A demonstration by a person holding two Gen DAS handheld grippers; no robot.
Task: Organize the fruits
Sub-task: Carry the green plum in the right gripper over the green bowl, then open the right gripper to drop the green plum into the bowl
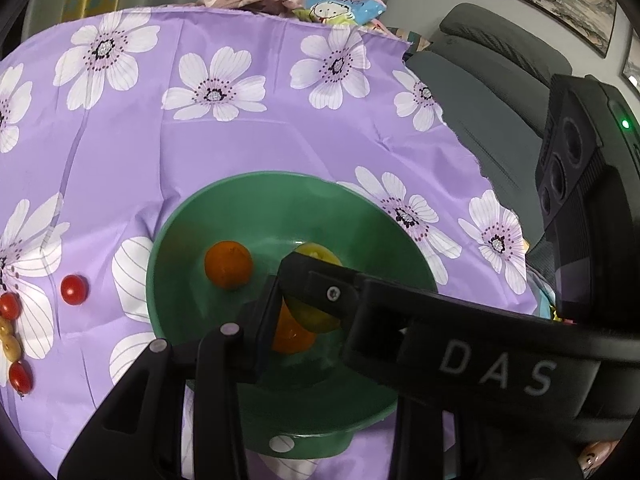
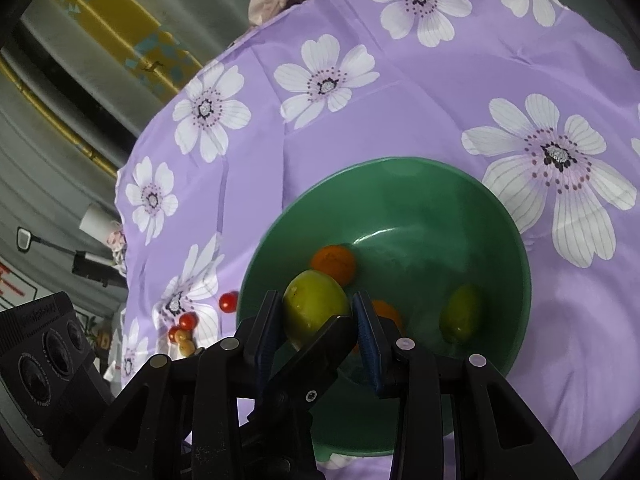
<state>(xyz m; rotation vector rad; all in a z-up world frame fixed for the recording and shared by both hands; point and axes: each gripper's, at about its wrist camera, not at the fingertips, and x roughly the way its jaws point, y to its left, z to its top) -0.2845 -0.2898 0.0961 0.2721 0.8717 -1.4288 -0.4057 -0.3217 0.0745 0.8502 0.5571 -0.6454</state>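
Observation:
A green bowl (image 1: 188, 240) (image 2: 400, 184) sits on the purple flowered cloth. In it lie an orange (image 1: 228, 264) (image 2: 334, 264), a second orange (image 1: 292, 332) (image 2: 386, 312) and a yellow-green fruit (image 2: 462, 316). My right gripper (image 2: 318, 320) is shut on a yellow-green lemon (image 2: 316, 308) over the bowl's near side; its arm crosses the left wrist view, where the lemon (image 1: 316, 252) shows behind it. Only one finger (image 1: 264, 320) of my left gripper shows, next to the second orange; the other is hidden. Cherry tomatoes (image 1: 74, 289) (image 2: 228, 302) lie left of the bowl.
Small tan fruits (image 1: 10, 344) (image 2: 186, 342) lie among the tomatoes at the cloth's left edge. A grey sofa (image 1: 492, 92) stands to the right of the table. Pink cloth and a cartoon bag (image 1: 340, 8) sit at the far edge.

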